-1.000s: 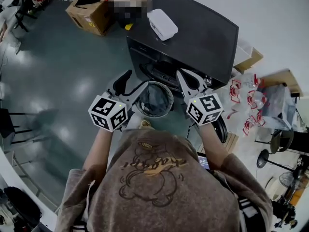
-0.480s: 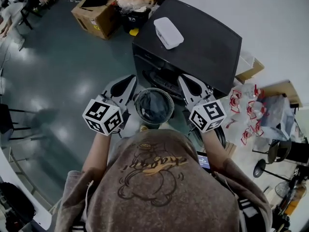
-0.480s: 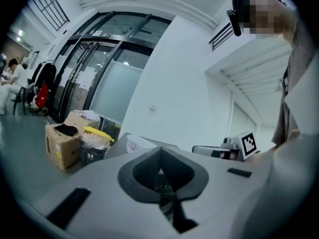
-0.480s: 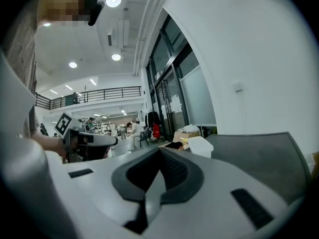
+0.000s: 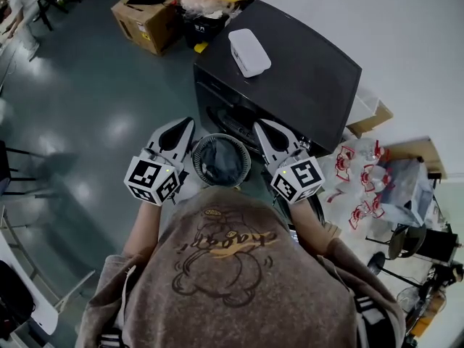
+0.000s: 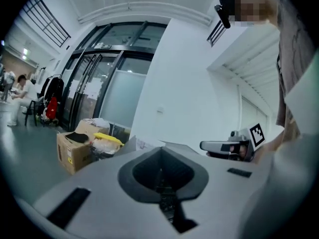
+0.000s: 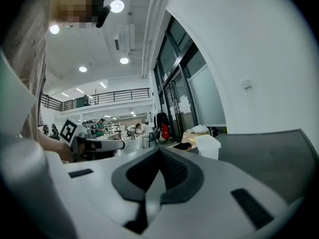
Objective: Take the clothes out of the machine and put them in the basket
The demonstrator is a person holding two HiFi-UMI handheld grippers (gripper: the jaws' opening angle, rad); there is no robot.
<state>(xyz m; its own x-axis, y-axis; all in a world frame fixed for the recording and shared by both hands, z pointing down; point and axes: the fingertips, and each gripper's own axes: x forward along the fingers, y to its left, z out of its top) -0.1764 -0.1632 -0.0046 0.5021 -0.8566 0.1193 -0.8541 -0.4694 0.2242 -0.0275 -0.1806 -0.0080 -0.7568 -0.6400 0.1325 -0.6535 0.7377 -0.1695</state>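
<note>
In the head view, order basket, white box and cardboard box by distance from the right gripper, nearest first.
1. Basket, beside the right gripper.
2. White box, atop the machine.
3. Cardboard box, on the floor beyond.

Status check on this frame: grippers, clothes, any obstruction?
Left gripper shut, empty; right gripper shut, empty. No clothes in view; basket sits between the grippers, before the machine. Nothing seen blocking.
</note>
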